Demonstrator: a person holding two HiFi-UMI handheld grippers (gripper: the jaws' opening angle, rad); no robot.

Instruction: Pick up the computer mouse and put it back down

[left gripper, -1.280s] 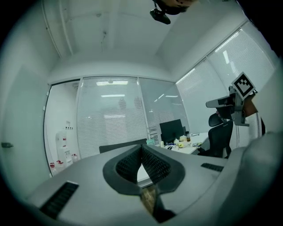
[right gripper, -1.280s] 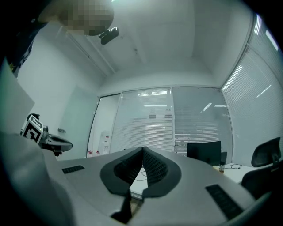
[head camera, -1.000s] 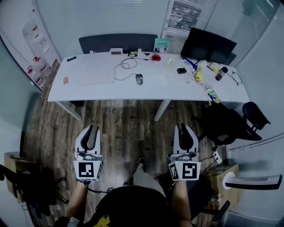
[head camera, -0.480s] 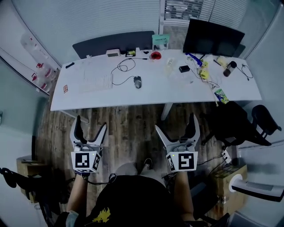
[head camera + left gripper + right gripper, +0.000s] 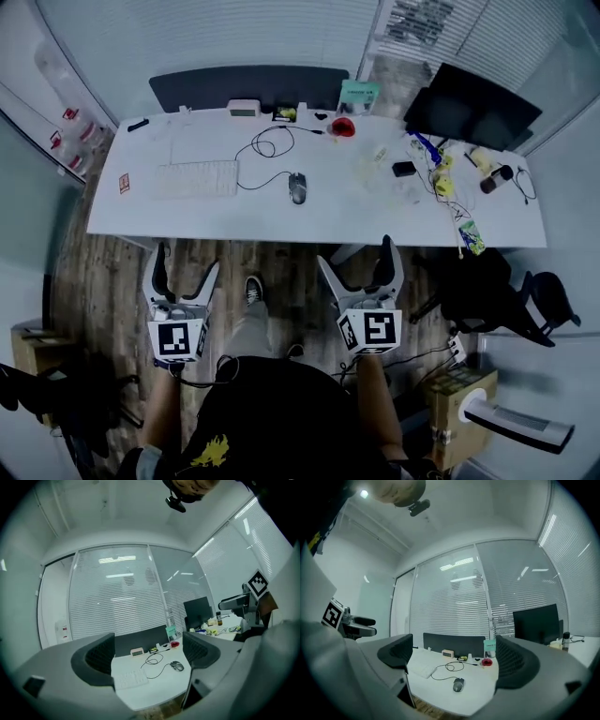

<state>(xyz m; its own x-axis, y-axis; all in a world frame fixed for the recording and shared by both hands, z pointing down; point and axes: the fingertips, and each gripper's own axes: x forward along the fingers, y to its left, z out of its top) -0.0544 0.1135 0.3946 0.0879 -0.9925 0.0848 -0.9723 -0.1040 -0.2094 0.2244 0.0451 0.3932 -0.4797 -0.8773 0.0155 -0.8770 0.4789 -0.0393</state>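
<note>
A grey wired computer mouse (image 5: 297, 187) lies near the middle of the white table (image 5: 234, 211), its cable curling away to the back. It also shows small and far off as the mouse (image 5: 177, 666) in the left gripper view and the mouse (image 5: 458, 684) in the right gripper view. Both grippers hang over the wooden floor, short of the table's front edge and pointing at it. My left gripper (image 5: 186, 262) is open and empty. My right gripper (image 5: 356, 255) stands wide with its jaws closing slightly and nothing between them.
A white keyboard (image 5: 197, 178) lies left of the mouse. A dark monitor (image 5: 473, 117), bottles and small clutter fill the table's right end. A black office chair (image 5: 478, 281) stands right of me, with a cardboard box (image 5: 459, 389) behind it.
Both grippers went from shut to wide open and moved toward the table with the person's step. The table now lies closer in the head view.
</note>
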